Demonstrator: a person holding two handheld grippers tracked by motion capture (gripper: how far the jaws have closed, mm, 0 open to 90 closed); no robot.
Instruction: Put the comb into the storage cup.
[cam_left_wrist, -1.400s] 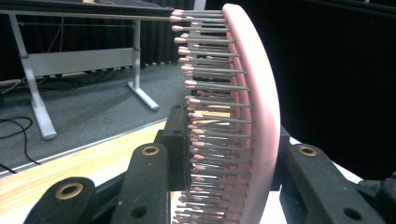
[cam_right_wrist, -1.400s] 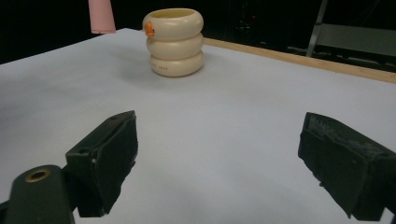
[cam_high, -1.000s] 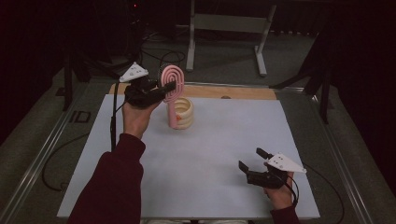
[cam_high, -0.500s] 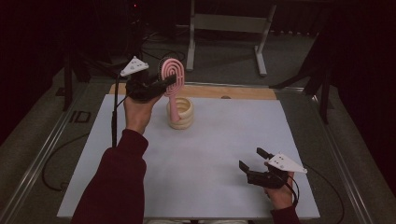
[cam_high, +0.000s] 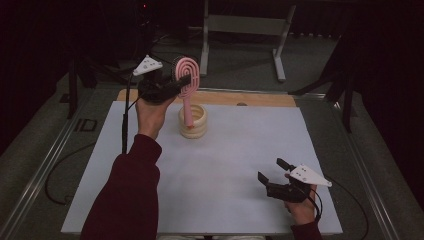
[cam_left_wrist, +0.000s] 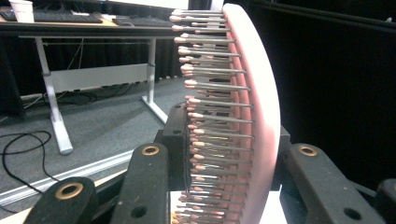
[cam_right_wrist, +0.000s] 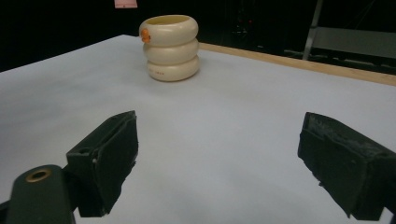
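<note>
Pink hairbrush (cam_high: 186, 80) upright, handle tip in cream 3-ringed holder (cam_high: 193, 121).

High view: fixed overhead, on the person's side, facing forward and down over the whole table (cam_high: 215, 200). Left gripper view: rides the left tool (cam_high: 167, 86), raised at 11 o'clock, lens very near the pink brush (cam_left_wrist: 252, 116), facing past it to the far room. Right gripper view: rides the right tool (cam_high: 272, 172) at 5 o'clock, low over the table, facing 11 o'clock. It shares the cream holder (cam_right_wrist: 170, 46) with the high view.
</note>
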